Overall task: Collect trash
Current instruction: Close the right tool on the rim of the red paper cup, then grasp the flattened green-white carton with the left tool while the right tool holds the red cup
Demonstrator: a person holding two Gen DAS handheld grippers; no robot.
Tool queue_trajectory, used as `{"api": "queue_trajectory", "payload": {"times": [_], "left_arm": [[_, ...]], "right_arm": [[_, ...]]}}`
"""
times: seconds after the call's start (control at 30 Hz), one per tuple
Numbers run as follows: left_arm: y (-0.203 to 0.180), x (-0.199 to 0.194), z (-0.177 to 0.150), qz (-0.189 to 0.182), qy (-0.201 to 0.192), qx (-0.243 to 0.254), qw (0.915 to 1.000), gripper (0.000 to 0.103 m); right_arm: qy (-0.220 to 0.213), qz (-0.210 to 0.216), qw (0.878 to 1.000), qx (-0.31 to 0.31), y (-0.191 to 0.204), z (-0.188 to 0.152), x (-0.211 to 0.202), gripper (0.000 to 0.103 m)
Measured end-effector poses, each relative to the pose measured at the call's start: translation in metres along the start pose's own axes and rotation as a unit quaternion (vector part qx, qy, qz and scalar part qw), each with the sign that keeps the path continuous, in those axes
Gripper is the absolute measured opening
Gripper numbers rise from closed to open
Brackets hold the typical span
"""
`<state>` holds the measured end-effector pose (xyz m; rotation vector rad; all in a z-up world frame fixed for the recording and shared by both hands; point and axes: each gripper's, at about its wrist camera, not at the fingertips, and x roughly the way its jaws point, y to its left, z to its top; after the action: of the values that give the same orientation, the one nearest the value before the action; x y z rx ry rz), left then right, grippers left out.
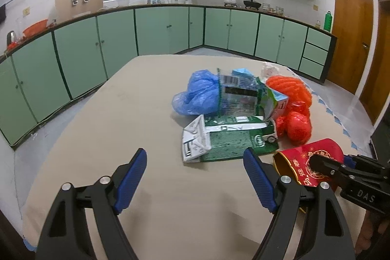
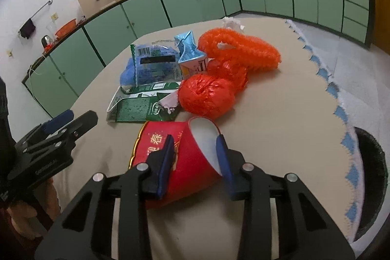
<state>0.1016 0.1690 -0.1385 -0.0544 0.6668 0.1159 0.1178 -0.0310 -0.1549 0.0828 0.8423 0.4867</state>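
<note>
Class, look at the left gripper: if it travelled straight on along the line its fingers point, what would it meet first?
Probably the flattened green carton, lying just ahead of the open left gripper on the table; depth is uncertain, so bare tabletop might come first.
</note>
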Motion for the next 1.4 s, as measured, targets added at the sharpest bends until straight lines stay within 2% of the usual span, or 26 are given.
{"api": "queue_trajectory", "payload": {"times": [0.37, 0.53, 0.7, 0.87, 0.97, 1.0, 1.07, 1.13, 1.2, 1.3, 1.33, 1.4], "left_arm": [[-0.033, 0.006, 0.011, -0.031, -0.003, 0.009, 0.9995, 0.080], [-0.035, 0.017, 0.011, -0.021, 0.004, 0.008, 0.9997, 0.080], [-0.016, 0.032, 0.014, 0.003, 0.014, -0.018, 0.9997, 0.078], [-0.006, 0.051, 0.017, 0.009, 0.032, -0.030, 0.9990, 0.066], [0.000, 0.063, 0.020, 0.008, 0.049, -0.044, 0.9978, 0.048], [0.002, 0.066, 0.021, -0.002, 0.054, -0.053, 0.9971, 0.042], [0.002, 0.067, 0.023, 0.000, 0.049, -0.053, 0.9974, 0.036], [0.000, 0.066, 0.024, 0.005, 0.043, -0.046, 0.9980, 0.023], [-0.003, 0.065, 0.024, 0.006, 0.040, -0.039, 0.9984, 0.017], [-0.007, 0.059, 0.022, 0.005, 0.033, -0.034, 0.9988, 0.014], [-0.007, 0.056, 0.020, 0.001, 0.033, -0.040, 0.9987, 0.005], [-0.008, 0.048, 0.020, 0.002, 0.027, -0.036, 0.9990, 0.004]], "right_arm": [[-0.030, -0.019, 0.999, 0.026, -0.033, 0.010, -0.030, 0.034], [-0.039, -0.032, 0.998, 0.045, -0.055, 0.014, -0.034, 0.034], [-0.042, -0.033, 0.997, 0.047, -0.059, 0.017, -0.030, 0.034], [-0.037, -0.029, 0.998, 0.048, -0.058, 0.018, -0.018, 0.034], [-0.037, -0.031, 0.998, 0.040, -0.055, 0.018, -0.016, 0.034], [-0.037, -0.032, 0.998, 0.039, -0.055, 0.017, -0.016, 0.034], [-0.036, -0.032, 0.998, 0.039, -0.054, 0.018, -0.014, 0.034], [-0.035, -0.031, 0.998, 0.040, -0.054, 0.018, -0.014, 0.034], [-0.034, -0.031, 0.998, 0.039, -0.052, 0.017, -0.013, 0.034], [-0.034, -0.031, 0.998, 0.037, -0.049, 0.017, -0.014, 0.034], [-0.035, -0.031, 0.998, 0.036, -0.049, 0.017, -0.015, 0.034], [-0.038, -0.033, 0.998, 0.035, -0.048, 0.017, -0.019, 0.034]]}}
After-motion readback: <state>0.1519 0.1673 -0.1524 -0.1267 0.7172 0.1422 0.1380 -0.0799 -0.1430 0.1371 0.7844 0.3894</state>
